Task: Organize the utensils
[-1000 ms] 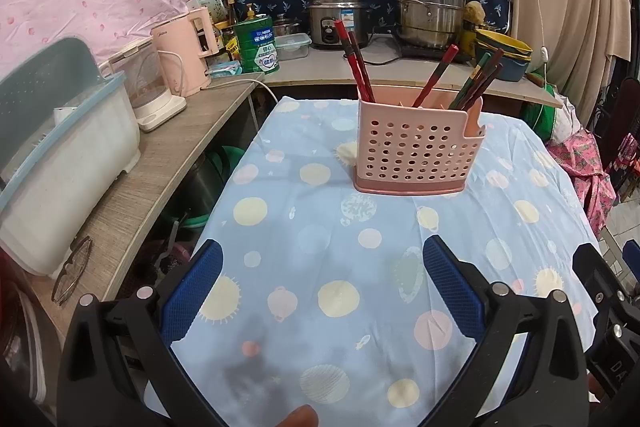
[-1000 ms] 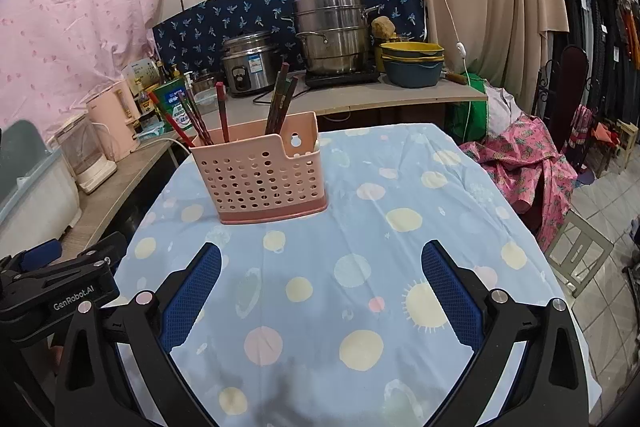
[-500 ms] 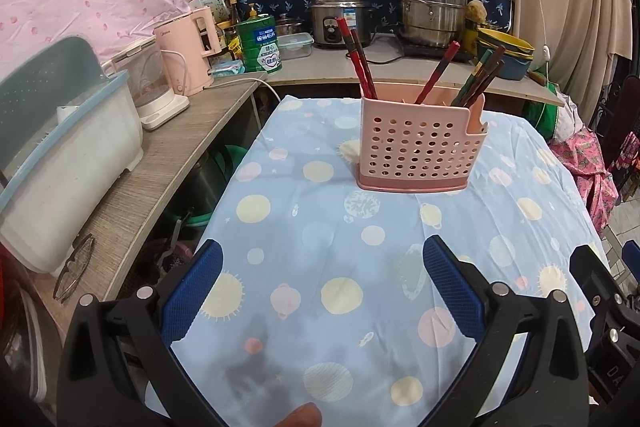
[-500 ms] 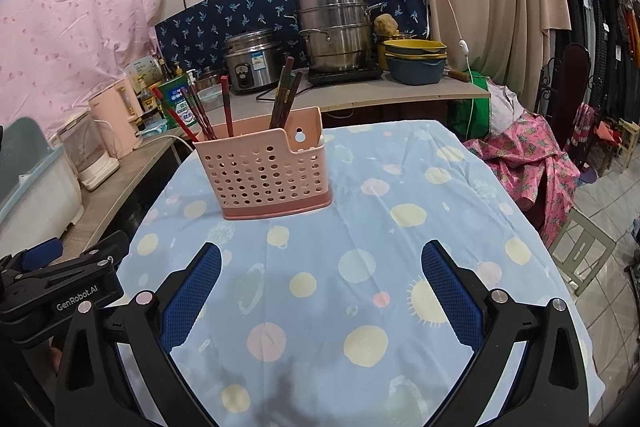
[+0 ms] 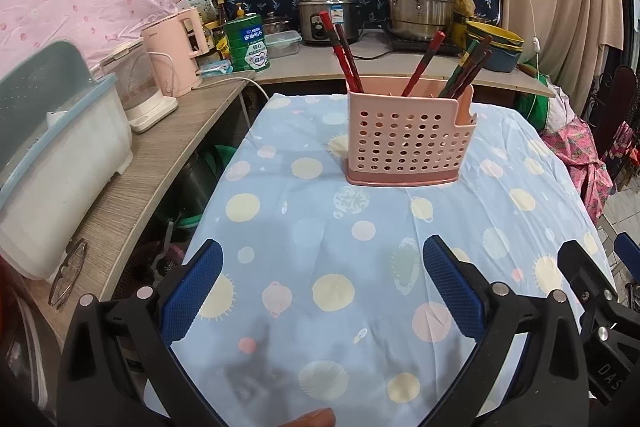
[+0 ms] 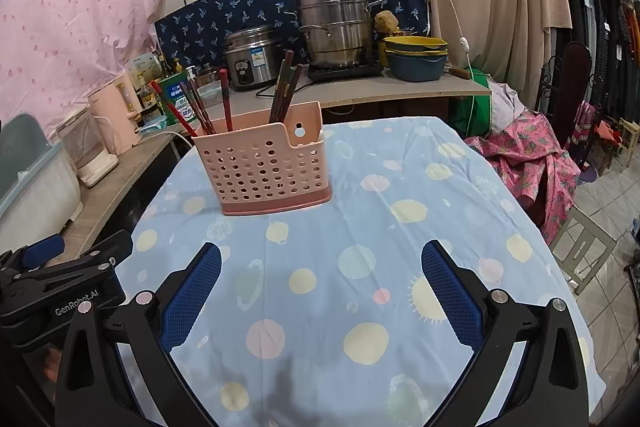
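Both grippers (image 5: 322,279) (image 6: 320,279) wide apart, empty.

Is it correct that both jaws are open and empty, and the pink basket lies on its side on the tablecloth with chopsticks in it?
Not quite. The basket does not lie on its side; it stands upright on the tablecloth, as the left wrist view shows. The rest holds: the chopsticks are in it, and the left gripper and right gripper have open, empty jaws.
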The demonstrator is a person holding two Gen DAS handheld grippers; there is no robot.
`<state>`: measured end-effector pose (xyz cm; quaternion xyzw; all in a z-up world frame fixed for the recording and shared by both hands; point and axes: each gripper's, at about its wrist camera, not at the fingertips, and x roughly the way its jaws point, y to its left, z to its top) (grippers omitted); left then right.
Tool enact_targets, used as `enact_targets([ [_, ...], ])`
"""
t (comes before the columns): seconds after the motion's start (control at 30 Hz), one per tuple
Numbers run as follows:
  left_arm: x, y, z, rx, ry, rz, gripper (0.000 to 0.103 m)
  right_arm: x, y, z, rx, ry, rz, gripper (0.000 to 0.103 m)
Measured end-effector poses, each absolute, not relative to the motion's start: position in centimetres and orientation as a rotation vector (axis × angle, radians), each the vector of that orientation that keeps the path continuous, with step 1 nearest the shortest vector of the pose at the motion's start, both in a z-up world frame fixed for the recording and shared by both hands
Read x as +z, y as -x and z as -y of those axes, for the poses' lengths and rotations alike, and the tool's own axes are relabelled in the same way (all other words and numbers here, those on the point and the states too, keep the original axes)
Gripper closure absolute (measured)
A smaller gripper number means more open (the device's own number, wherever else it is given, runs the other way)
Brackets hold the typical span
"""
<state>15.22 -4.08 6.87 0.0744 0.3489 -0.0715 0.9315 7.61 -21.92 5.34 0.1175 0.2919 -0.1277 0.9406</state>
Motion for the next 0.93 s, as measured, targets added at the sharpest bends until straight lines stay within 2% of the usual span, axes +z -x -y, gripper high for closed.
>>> enact_targets([
  [0.93,6.08,-16.09,4.06,-0.133,-0.146,-0.735,0.007,4.53,-7.81,21.96,-0.267,-0.245,-0.610,0.006],
])
